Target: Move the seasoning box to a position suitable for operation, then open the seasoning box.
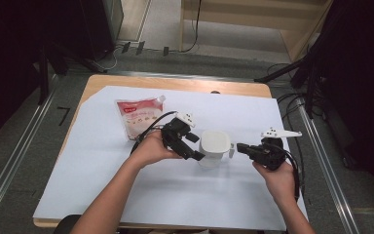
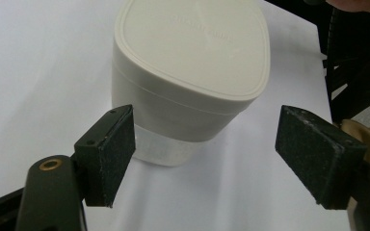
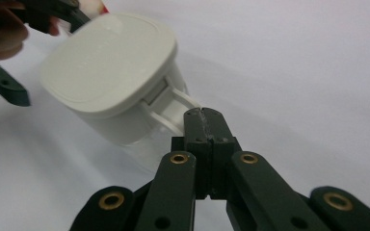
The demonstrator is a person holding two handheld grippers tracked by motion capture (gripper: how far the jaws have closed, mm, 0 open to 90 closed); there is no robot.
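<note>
blocked: white jug (image 1: 215,147) between both tools | pouch (image 1: 139,117) rear-left | free: white sheet (image 1: 175,195) front

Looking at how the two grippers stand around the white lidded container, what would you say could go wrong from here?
1. The left gripper is open, its fingers apart from the white container; any nudge could slide it on the white sheet.
2. The right gripper is shut with its tip at the handle; whether it pinches the handle is unclear, so a lift might slip or tip the container.
3. The lid could pop if the container tips.
</note>
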